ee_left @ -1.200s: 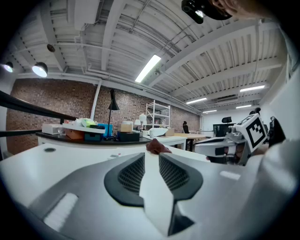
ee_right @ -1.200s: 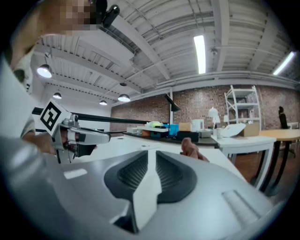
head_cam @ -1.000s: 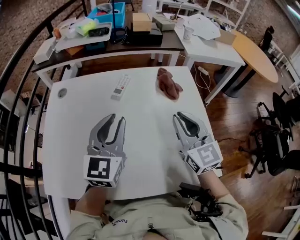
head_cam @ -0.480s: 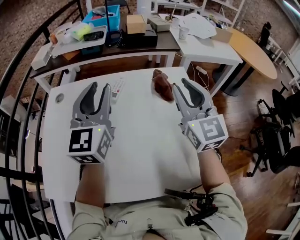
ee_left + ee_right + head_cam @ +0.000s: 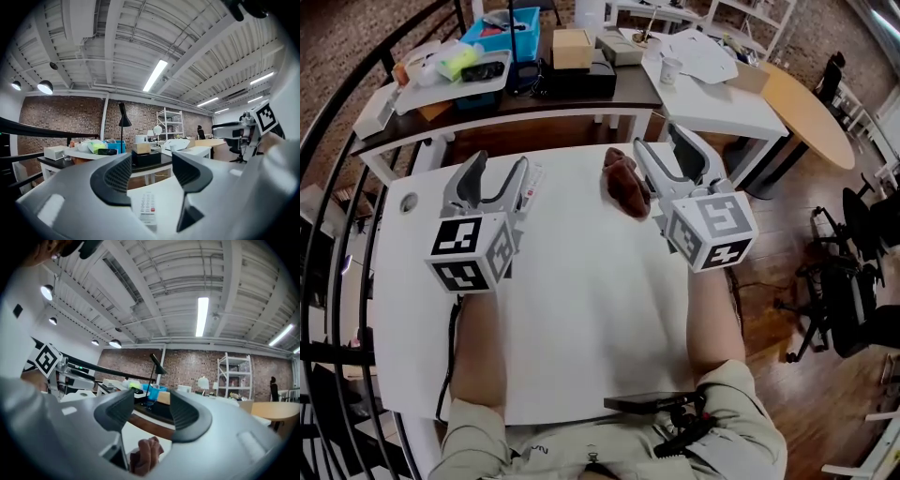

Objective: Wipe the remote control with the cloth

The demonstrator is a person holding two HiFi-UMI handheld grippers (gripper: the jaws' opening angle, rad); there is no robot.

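The white remote control (image 5: pixel 532 181) lies near the far edge of the white table (image 5: pixel 581 281), mostly hidden behind my left gripper (image 5: pixel 499 173). In the left gripper view the remote (image 5: pixel 148 208) sits on the table just below and ahead of the left gripper (image 5: pixel 152 174). Its jaws are opening with nothing between them. The crumpled reddish-brown cloth (image 5: pixel 623 183) lies right of the remote, just left of my right gripper (image 5: pixel 664 152). In the right gripper view the cloth (image 5: pixel 145 455) shows low, beneath the right gripper (image 5: pixel 149 412). Those jaws are opening too and hold nothing.
Behind the table stands a dark desk (image 5: pixel 581 94) with a blue bin (image 5: pixel 508 28), a cardboard box (image 5: pixel 572 47) and a white tray (image 5: pixel 450 80). A white desk (image 5: pixel 722 98) with papers and a round wooden table (image 5: pixel 811 108) stand at the right. A black railing (image 5: pixel 337 187) curves along the left.
Both grippers have moved away from me toward the far edge of the table and risen. Both pairs of jaws have spread wider.
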